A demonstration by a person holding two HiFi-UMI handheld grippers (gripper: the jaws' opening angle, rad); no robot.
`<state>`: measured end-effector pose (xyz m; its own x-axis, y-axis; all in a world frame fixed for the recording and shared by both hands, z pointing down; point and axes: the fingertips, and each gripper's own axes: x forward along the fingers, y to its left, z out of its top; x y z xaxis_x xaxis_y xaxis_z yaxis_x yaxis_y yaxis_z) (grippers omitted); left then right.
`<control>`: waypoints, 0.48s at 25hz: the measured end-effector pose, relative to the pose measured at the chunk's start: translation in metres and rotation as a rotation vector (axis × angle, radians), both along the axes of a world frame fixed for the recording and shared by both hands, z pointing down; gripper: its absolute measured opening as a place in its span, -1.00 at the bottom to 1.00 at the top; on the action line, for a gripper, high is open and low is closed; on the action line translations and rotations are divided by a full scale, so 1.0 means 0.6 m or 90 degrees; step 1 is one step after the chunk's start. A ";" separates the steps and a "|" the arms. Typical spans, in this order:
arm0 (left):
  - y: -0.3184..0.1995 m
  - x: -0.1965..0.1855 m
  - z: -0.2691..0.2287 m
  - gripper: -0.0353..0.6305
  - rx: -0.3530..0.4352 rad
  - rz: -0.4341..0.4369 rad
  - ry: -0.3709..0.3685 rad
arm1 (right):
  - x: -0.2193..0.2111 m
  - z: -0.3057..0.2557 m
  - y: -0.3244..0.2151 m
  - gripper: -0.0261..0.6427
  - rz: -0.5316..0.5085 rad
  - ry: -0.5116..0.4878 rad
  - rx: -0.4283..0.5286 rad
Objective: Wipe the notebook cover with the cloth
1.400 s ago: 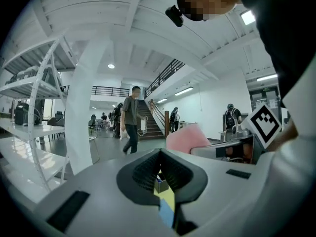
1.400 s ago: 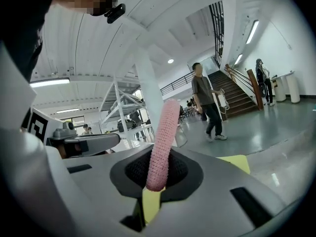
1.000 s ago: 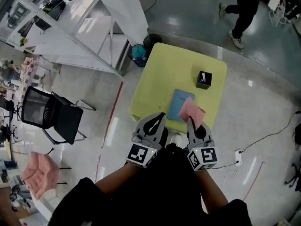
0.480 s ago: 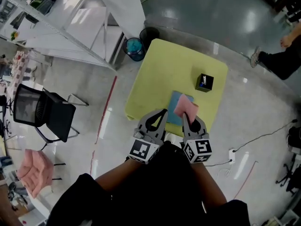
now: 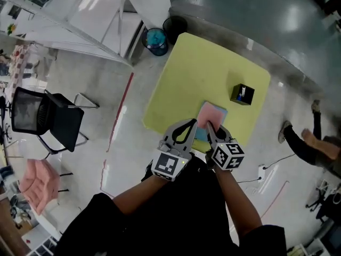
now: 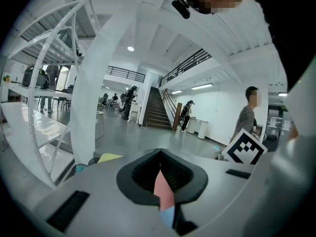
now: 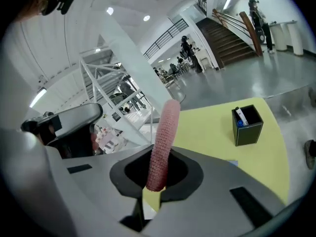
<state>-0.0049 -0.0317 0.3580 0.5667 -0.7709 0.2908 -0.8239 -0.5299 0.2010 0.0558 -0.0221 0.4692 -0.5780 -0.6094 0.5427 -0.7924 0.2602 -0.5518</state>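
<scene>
Table [image 5: 202,63]: yellow-green, the biggest thing in our head view, with the work at its near edge.
Notebook [image 5: 201,135]: blue, flat on the table just ahead of both grippers. Most of the cover was hidden under the cloth.
Cloth [image 5: 211,114]: pink, knitted-looking, reaching forward from the right gripper over the notebook. We couldn't tell whether it was pressing on the cover or hanging just above it.
Box [image 5: 242,94]: small, black, open-topped, well apart from the notebook on the far right of the table.
Step (our read): cloth in hand and over the cover, wipe starting or about to start.
Risk 1: the notebook was not held down, so the drag of a stroke could push it across the table or off the near edge.
Risk 2: only one end of the cloth was pinched. A hard push could fold it or pull it out of the jaws.
Risk 3: a long forward stroke to the right could run toward the box.
Right gripper [image 5: 209,126]: jaws clamped on the lower end of the cloth, which stood up out of them in the right gripper view.
Left gripper [image 5: 193,124]: jaws closed together, nothing between them, tips just beside the cloth's near edge. We only saw cloth and notebook through the slit beyond.
</scene>
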 end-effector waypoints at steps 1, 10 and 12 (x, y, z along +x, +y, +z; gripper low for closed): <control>-0.004 -0.003 0.008 -0.88 -0.005 -0.003 0.001 | -0.004 0.014 -0.004 -0.81 0.001 -0.002 -0.010; -0.057 -0.039 0.103 -0.88 -0.072 -0.026 0.006 | -0.037 0.144 -0.045 -0.81 0.001 -0.024 -0.112; -0.070 -0.048 0.116 -0.88 -0.083 -0.032 0.005 | -0.042 0.167 -0.056 -0.81 0.002 -0.022 -0.124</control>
